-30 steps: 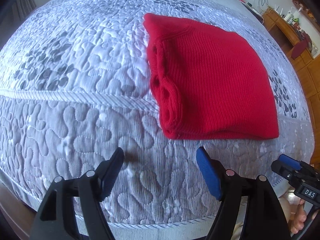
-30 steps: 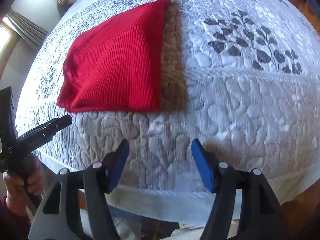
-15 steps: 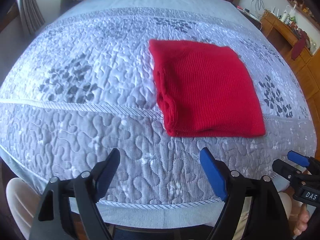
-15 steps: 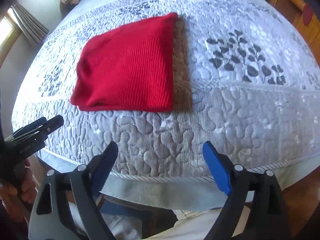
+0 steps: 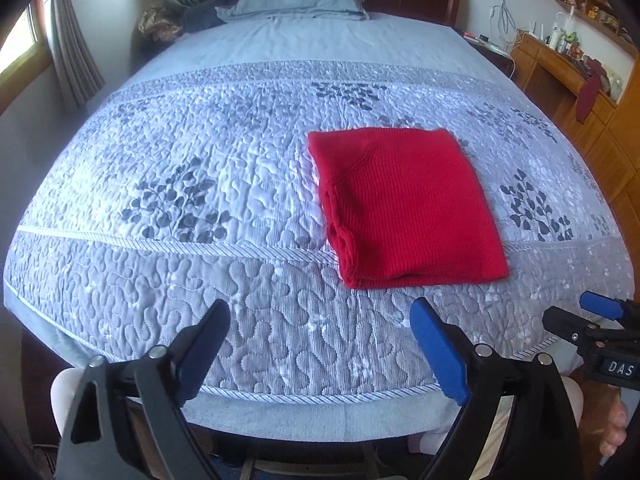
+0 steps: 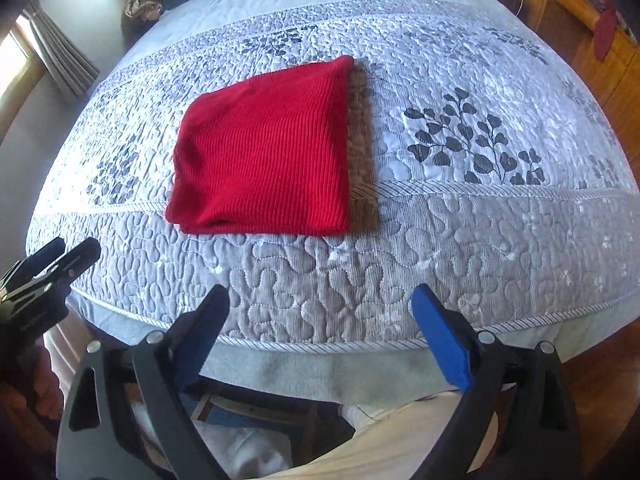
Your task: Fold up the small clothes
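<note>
Spread over the bed [image 5: 256, 208] is a quilt on which a folded red sweater [image 5: 404, 208] lies. Nothing is gripped: the left gripper [image 5: 320, 344] and right gripper [image 6: 320, 332] have just been opening wide.

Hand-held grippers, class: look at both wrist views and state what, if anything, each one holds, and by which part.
Nothing is held. The left hand-held gripper and right hand-held gripper have just been opening, with nothing between their jaws. The folded red sweater lies free on the quilt.

"DAS" on right claw [image 5: 600, 314]
</note>
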